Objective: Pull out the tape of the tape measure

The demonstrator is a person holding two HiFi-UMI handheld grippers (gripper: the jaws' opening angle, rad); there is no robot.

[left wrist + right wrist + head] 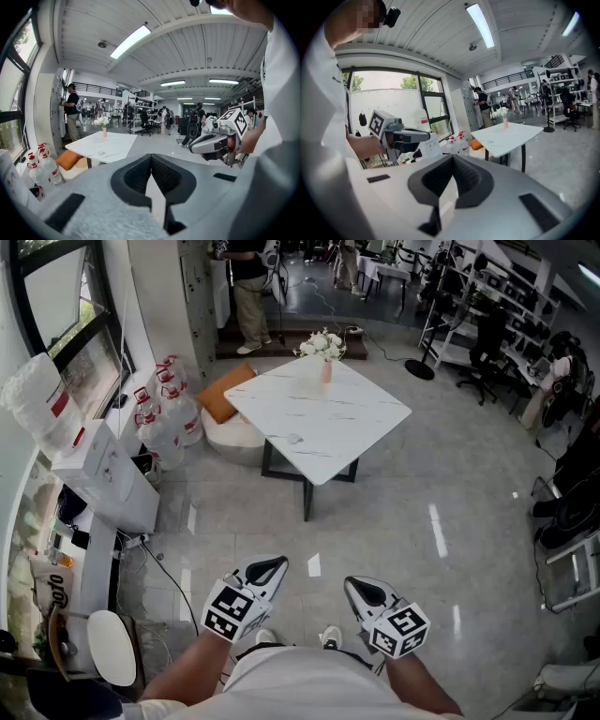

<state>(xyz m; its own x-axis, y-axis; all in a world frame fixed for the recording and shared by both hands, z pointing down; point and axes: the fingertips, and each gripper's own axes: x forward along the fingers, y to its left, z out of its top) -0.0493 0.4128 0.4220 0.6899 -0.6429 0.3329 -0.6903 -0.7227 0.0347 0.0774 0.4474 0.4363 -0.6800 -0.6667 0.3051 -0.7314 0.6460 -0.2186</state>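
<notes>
I cannot make out a tape measure for certain; a small grey object [294, 438] lies on the white marble-look table [328, 413], too small to identify. Both grippers are held close to the person's body, well short of the table and above the floor. The left gripper [273, 569] has its jaws shut with nothing between them, and its own view shows them [151, 157] meeting at the tips. The right gripper [359, 590] looks the same, shut and empty [452, 157]. Each gripper shows in the other's view: the right gripper [212, 143] and the left gripper [408, 136].
A pink vase of white flowers [324, 352] stands at the table's far corner. Left of the table are an orange cushion [225, 390] on a white pouf, water bottles [167, 418] and a white cabinet [103, 474]. A person [248, 296] stands beyond. Shelves and an office chair [487, 343] fill the right.
</notes>
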